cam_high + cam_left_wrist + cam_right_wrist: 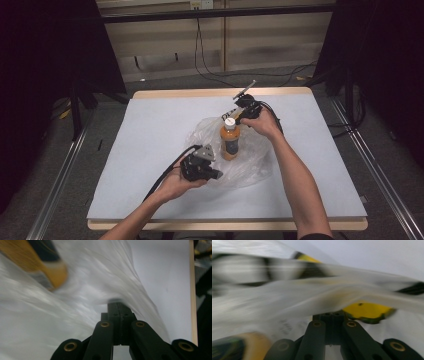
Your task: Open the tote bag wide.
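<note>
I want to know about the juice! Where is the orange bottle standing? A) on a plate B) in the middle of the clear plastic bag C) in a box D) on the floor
B: in the high view the orange bottle stands upright with the clear plastic bag spread around it on the table, while both tongs pinch the bag's edges.

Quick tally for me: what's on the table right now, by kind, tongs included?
Orange bottle with white cap, standing upright: 1
Clear plastic bag, around the bottle: 1
Hand-held tongs, both shut on the bag: 2, left tongs and right tongs
Total: 4
</note>
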